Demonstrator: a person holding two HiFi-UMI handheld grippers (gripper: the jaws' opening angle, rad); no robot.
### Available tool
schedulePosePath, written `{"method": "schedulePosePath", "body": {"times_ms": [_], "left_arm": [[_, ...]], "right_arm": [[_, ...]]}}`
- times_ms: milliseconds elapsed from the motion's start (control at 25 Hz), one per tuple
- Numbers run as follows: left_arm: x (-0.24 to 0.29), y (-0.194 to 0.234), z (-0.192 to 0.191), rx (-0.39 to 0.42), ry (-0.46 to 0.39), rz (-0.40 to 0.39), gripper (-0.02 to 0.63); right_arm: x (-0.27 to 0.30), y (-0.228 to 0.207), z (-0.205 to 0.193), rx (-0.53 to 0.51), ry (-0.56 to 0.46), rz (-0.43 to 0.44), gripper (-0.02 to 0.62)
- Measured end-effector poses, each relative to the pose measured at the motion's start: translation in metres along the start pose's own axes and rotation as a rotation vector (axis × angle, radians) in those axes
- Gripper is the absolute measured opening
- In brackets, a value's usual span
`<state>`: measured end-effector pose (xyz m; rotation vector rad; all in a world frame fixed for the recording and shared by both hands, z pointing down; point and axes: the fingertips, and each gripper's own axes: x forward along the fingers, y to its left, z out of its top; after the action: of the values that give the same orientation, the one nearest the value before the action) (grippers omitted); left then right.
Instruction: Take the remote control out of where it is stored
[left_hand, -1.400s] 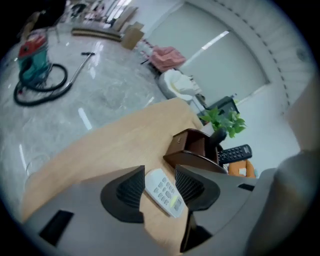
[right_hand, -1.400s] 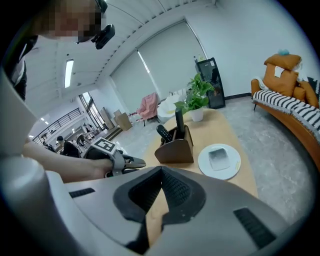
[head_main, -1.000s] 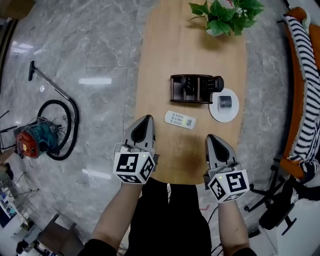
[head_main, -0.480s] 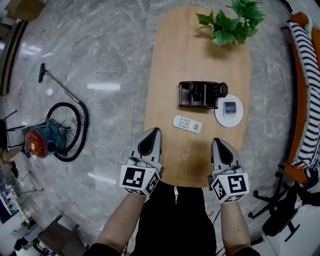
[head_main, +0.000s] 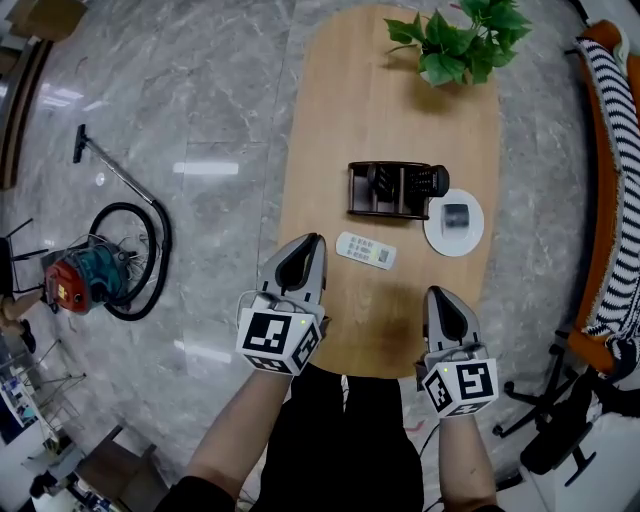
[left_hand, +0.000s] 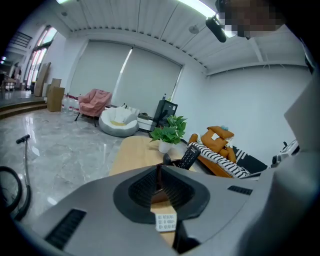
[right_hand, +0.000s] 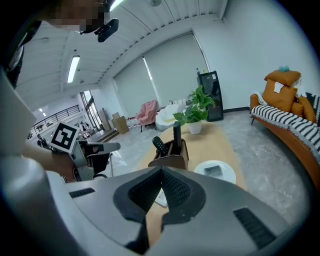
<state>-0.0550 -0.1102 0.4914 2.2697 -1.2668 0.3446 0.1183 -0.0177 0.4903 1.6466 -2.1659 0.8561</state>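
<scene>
Black remote control (head_main: 431, 181) is leaning out of the right end of the holder (head_main: 375, 190) on the desk (head_main: 340, 100); right gripper (head_main: 441, 294) is hovering straight below it in frame, nearer than left gripper (head_main: 305, 242); both jaws are sitting closed, empty.

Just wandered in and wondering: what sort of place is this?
Likely a living-room-style lounge, perhaps a mock-up: a wooden table with a potted plant, a striped sofa beside it, and a vacuum cleaner on the marble floor.
</scene>
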Motion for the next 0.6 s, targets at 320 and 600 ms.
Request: {"method": "schedulePosePath", "body": {"times_ms": [320,600], "left_arm": [[0.058,-0.014,0.005,-0.033,0.006,-0.038,0.107],[0.108,-0.02,0.003,-0.147,0.035,-0.063,0.186]], "right_arm": [[-0.011,-0.027,-0.008,0.027,0.022,-0.027,0.006],[-0.02,-0.037,-0.02,0.071,0.034,-0.046,0.006]]}}
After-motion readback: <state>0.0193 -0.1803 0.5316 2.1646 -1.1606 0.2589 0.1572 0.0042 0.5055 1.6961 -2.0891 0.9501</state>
